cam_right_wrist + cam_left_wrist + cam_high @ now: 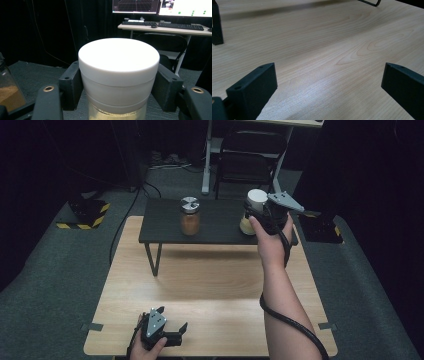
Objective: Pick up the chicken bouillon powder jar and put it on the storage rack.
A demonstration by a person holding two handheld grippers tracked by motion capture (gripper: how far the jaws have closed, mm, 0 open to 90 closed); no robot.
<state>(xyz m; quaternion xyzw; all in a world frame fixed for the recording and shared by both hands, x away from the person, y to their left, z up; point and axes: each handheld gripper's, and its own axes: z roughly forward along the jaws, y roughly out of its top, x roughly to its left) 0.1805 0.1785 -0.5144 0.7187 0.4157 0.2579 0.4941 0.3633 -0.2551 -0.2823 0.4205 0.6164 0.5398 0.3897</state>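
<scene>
Two tools are in play, and they are doing very different jobs. The right tool (117, 85) has its black jaws pressed against both sides of the white lid (119, 60) of a jar (254, 212), gripping at lid height rather than around the glass; that hold suits either twisting the lid off or lifting the jar by its cap, and I cannot tell which is meant. In the high view the right tool (267, 215) sits at the right end of the black shelf (165, 227), a low raised stand on the wooden bench (210, 285), and the jar appears to rest on that shelf. Below the lid, a pale yellowish fill shows through the glass, seemingly a powder or grain.

The left tool (172, 332) rests low at the near edge of the bench, well apart from the shelf, with its jaws spread wide and nothing between them but bare wood; it seems parked out of the way, and might later steady the jar.

Farther left on the shelf stands a second jar (190, 216) with a metal lid, upright, mostly full of a brown granular substance. It stands well apart from the gripped jar.
</scene>
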